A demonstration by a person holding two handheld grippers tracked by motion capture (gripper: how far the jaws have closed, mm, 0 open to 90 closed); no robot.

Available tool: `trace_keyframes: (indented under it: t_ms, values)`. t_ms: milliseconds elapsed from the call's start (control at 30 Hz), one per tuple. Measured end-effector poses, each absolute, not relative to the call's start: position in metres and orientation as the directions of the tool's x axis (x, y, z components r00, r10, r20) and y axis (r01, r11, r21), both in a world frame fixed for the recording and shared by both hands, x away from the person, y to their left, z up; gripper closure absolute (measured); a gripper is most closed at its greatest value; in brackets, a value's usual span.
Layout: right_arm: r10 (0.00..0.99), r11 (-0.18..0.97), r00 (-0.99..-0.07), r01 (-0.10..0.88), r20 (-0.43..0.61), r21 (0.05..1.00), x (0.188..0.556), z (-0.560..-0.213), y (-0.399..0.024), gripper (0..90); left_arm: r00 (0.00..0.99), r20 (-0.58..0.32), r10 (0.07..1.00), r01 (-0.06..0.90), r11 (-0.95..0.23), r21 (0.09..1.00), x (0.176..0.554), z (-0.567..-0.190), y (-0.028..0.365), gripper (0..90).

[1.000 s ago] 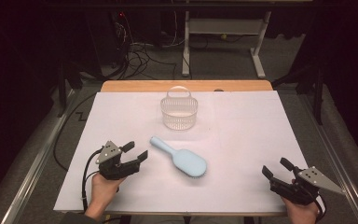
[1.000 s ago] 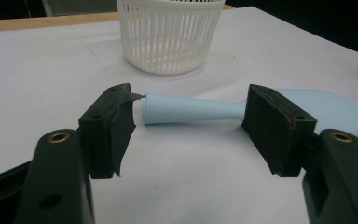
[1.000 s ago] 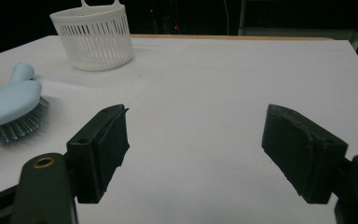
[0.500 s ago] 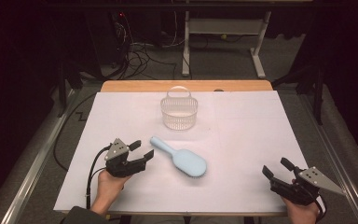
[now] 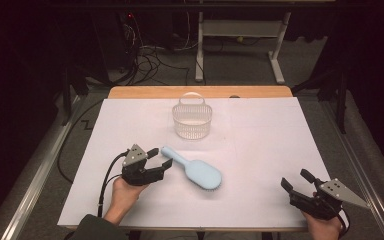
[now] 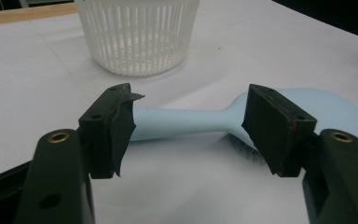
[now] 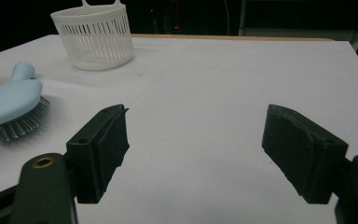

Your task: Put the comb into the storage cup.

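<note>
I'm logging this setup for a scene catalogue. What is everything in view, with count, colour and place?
hairbrush: one, light blue, lying bristles down on the white sheet, handle toward the left gripper.
basket: one, white slatted plastic with a hoop handle, upright, farther back on the sheet.
white sheet: one, covering the table top.
table: one, wooden far edge showing behind the sheet.
desk frame: one, white, on the floor beyond the table.
cables: several, dark, on the floor behind.
left gripper: one, black, jaws open at the brush handle's end.
right gripper: one, black, jaws open at the near right edge.
</note>
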State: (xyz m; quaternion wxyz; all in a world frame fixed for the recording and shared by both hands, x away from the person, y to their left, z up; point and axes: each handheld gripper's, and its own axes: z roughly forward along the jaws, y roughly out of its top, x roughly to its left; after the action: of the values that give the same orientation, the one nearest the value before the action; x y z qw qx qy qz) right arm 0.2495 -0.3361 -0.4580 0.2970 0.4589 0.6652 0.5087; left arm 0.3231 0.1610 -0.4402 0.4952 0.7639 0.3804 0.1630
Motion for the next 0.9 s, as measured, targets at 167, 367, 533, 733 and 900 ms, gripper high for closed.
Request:
trace_keyframes:
  t_ms: [167,367,533,733,900]
  values:
    - [0.912,0.062,-0.403,0.309,0.072,0.949,0.249,-0.458,-0.336,23.0,0.662,-0.121,0.74,0.415,-0.228,0.881,0.327,-0.438,0.157,35.6]
    - [0.912,0.064,-0.404,0.308,0.069,0.949,0.249,-0.458,-0.336,23.1,0.667,-0.114,0.736,0.412,-0.236,0.88,0.331,-0.435,0.152,36.2]
    - [0.912,0.064,-0.405,0.307,0.07,0.95,0.25,-0.458,-0.336,23.1,0.672,-0.108,0.733,0.41,-0.246,0.878,0.337,-0.436,0.146,36.4]
    - [0.911,0.064,-0.406,0.307,0.07,0.95,0.249,-0.458,-0.336,23.1,0.678,-0.105,0.728,0.416,-0.262,0.871,0.344,-0.436,0.139,36.9]
    - [0.911,0.068,-0.407,0.309,0.067,0.949,0.25,-0.458,-0.336,23.1,0.679,-0.102,0.727,0.432,-0.283,0.856,0.349,-0.432,0.133,38.7]
